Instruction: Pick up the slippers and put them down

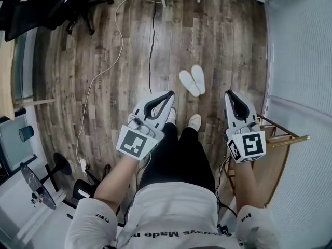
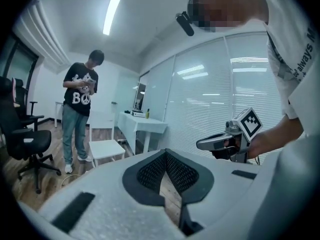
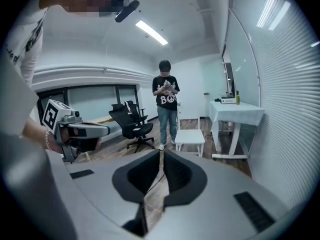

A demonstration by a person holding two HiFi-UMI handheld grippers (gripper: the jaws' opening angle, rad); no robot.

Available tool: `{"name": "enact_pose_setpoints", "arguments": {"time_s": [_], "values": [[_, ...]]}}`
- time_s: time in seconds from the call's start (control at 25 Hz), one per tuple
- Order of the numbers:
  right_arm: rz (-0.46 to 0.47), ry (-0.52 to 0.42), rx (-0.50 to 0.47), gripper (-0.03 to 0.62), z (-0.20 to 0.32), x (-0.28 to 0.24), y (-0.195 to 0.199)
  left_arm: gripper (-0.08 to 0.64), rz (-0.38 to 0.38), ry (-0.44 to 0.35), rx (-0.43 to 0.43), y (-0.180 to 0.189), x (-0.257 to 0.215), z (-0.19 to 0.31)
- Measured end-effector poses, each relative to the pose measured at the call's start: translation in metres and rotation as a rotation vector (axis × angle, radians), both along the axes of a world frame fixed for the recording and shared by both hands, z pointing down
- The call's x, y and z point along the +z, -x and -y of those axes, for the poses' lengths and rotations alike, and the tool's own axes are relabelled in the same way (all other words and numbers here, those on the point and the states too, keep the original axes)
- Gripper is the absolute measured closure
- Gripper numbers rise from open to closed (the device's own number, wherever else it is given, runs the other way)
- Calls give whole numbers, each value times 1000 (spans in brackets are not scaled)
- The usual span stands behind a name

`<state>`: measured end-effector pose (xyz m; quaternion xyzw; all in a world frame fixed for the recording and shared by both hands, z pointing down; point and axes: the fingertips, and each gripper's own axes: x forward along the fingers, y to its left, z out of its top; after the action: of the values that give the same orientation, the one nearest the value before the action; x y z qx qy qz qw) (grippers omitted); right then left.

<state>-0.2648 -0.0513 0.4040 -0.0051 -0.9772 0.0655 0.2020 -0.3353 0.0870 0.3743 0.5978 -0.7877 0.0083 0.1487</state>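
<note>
**Head view, looking steeply down.** Pair of white slippers (image 1: 192, 81) on the wooden floor (image 1: 104, 61), side by side and touching. They lie toward the floor's right edge, near the frosted glass wall (image 1: 301, 45).

The left gripper (image 1: 169, 94) and right gripper (image 1: 229, 93) are held in the air, one to each side of the slippers and nearer the body. Neither touches them.

- **Left gripper:** the jaws are closed tip to tip, leaving only a narrow slit behind the pads, with nothing between them.
- **Right gripper:** the jaws are likewise drawn together at the tips and empty.

**Surroundings and obstructions**
- The wearer's own white shoes (image 1: 194, 122) stand on the floor just short of the slippers, below the gap between the two grippers.
- A black cable (image 1: 152, 40) runs down from the far edge of the floor and ends just left of the slippers.
- A white cable (image 1: 118, 32) loops farther left, well apart from them.
- A black office chair (image 1: 49, 7) occupies the far left corner.
- A wooden frame (image 1: 282, 139) stands against the glass wall, beside the right gripper.

**Gripper views.** A bystander (image 3: 167, 104) in a black T-shirt and jeans stands across the room. This person is just beside a white chair (image 3: 191, 136) and near a white table (image 3: 235, 111) set along the glass wall.
</note>
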Motion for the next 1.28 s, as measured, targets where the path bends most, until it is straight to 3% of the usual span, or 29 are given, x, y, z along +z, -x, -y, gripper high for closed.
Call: {"name": "enact_pose_setpoints", "arguments": {"time_s": [0.28, 0.72, 1.0, 1.28], "values": [[69, -36, -44, 563, -11, -111, -2, 549, 16, -14, -44, -6, -96, -16], [139, -21, -96, 565, -60, -231, -5, 549, 37, -92, -51, -24, -214, -41], [223, -70, -97, 565, -64, -298, -16, 549, 56, -204, -90, -21, -272, -49], [283, -87, -113, 565, -58, -344, -35, 549, 130, -193, -55, -46, -306, -34]]}}
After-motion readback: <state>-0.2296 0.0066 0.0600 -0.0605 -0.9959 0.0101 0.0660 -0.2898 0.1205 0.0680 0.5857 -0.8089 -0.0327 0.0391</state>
